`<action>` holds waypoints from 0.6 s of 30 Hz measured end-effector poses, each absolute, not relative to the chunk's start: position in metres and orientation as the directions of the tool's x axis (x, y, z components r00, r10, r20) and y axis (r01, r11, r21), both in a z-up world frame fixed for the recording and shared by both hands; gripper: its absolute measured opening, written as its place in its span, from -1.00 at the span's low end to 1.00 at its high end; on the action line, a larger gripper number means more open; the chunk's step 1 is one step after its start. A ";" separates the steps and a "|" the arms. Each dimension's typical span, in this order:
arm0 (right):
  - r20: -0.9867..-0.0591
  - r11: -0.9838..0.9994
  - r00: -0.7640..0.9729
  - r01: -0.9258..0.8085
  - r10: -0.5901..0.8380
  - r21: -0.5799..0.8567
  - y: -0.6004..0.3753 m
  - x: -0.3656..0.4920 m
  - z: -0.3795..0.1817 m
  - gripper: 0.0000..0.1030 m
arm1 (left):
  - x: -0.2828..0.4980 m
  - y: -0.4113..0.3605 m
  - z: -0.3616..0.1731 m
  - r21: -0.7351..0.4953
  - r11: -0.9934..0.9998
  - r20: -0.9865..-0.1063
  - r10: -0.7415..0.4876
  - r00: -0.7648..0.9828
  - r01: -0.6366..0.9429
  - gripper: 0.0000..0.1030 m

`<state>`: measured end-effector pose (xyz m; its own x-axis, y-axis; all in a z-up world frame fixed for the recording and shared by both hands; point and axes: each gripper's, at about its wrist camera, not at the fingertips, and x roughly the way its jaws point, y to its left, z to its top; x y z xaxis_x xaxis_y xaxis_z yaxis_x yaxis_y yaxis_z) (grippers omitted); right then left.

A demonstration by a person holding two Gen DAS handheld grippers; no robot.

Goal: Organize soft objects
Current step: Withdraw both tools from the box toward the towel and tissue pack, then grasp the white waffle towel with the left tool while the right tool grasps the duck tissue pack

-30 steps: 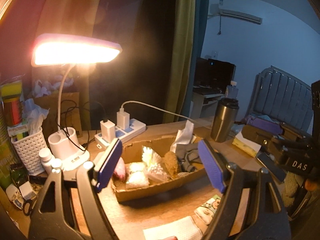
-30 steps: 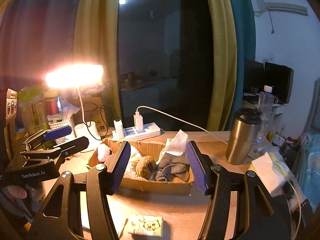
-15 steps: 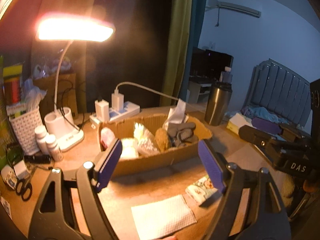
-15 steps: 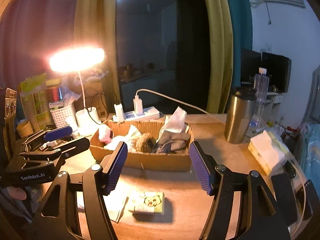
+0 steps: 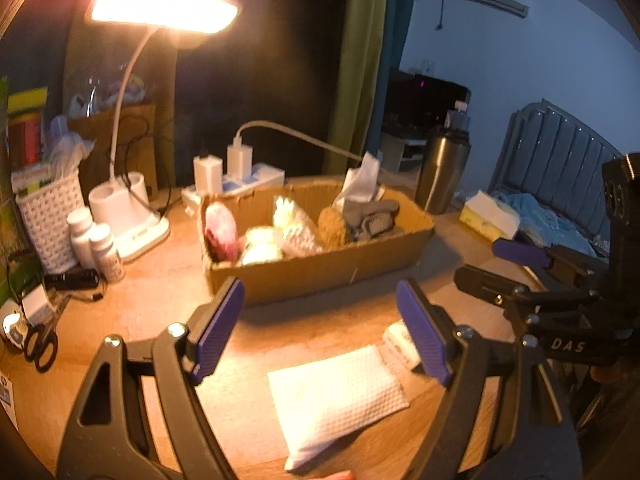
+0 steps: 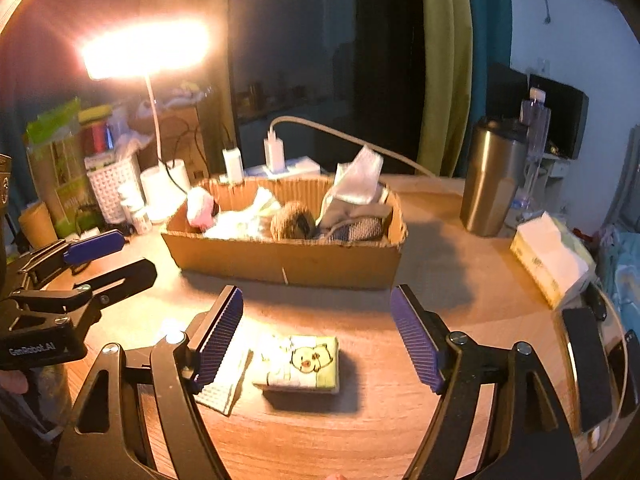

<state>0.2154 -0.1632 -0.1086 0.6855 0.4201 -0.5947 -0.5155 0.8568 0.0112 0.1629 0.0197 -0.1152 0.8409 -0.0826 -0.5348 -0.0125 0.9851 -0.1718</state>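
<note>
Lamplight is falling warm across a wooden table (image 6: 460, 280) crowded along its back edge, where a desk lamp (image 5: 160, 4), a power strip (image 5: 240, 184) and a steel tumbler (image 6: 490, 176) are standing. Near the middle, a cardboard box (image 6: 288, 260) is sitting with soft things already heaped inside it, a sign that it is serving as the collecting place. Two soft items are lying on the bare wood in front of the box, not yet gathered: a white quilted pack (image 5: 340, 396) and, just beside it, a small tissue packet with a cartoon print (image 6: 300, 364).

The left hand-held gripper (image 5: 320, 336) is hovering above the white pack with its jaws standing wide and nothing between the pads, apparently lining up so the pack fits the gap. The right hand-held gripper (image 6: 316, 336) is pointing down at the printed packet; its jaws are opening, and the packet is showing between them but clear of both pads. Each tool seems to be taking its own item, so both could go to the box together.
</note>
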 end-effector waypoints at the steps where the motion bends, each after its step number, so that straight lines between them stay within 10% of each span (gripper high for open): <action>1: -0.602 0.858 0.681 -0.514 0.417 0.012 -0.163 0.217 -0.111 0.54 | 0.162 0.021 -0.119 -0.176 0.984 -0.545 -0.082 0.834 -0.018 0.55; 18: -0.724 0.848 0.570 -0.528 0.389 0.040 -0.142 0.233 -0.156 0.54 | 0.163 0.031 -0.155 -0.184 0.980 -0.652 -0.068 0.755 -0.070 0.75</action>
